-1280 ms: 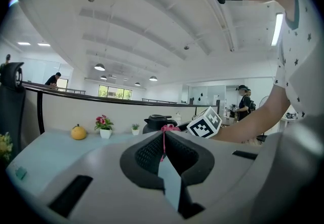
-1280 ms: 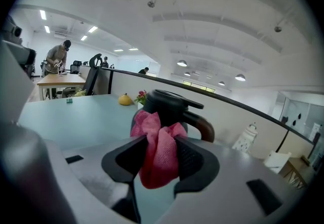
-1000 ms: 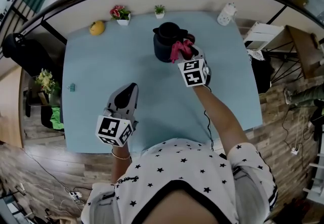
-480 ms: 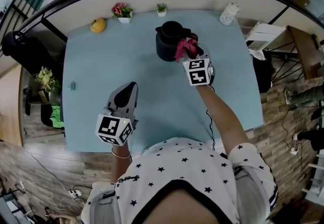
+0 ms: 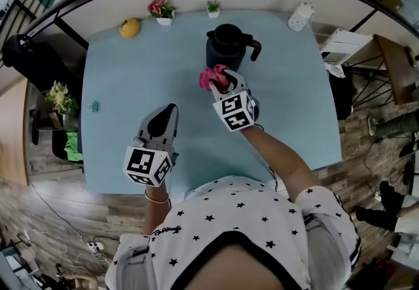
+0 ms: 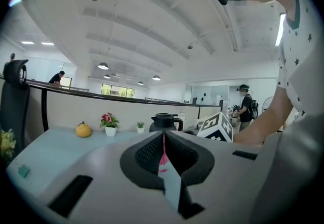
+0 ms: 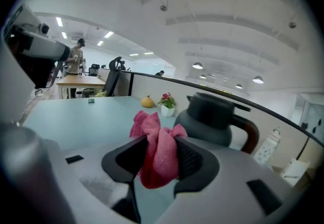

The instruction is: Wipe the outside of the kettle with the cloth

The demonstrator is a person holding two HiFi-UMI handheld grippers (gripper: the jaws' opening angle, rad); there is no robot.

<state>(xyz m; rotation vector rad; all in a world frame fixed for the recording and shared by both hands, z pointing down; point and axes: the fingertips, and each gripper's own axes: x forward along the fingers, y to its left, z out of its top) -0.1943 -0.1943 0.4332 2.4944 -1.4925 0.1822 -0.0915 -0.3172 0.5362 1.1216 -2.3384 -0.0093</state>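
Broadly: pale blue rectangular tabletop (image 5: 131, 79), matte and mostly bare, with a cream partition topped by a dark rail along its far edge. Wood-plank floor on both sides, loose cables lying on it.

Left of the table: a black office chair (image 5: 26, 59). Near the table's left edge, a small teal clip (image 5: 94, 107), alone.

Far edge, left part: a round yellow fruit (image 5: 129, 27), then a small white pot of pink flowers (image 5: 160, 10).

Left gripper (image 5: 168, 112) low over the near-left area. Its jaws are pressed together with nothing between them, and it points toward the far edge.

Far edge, centre: a tiny green plant in a white pot (image 5: 213, 7).

Centre: the crumpled pink cloth (image 5: 213, 77) bunched between the jaws of the right gripper (image 5: 221, 80), which are clamped on it, folds spilling out above and below. It sits just before the near side of the dark rounded kettle (image 5: 229, 46) (contact between them can't be judged). The kettle stands upright toward the far edge, lid on, brownish handle to the right.

Far right corner: a white patterned bottle (image 5: 301, 17).

The gripper views show a white ribbed ceiling with round lamps, an open office, and people standing well off.
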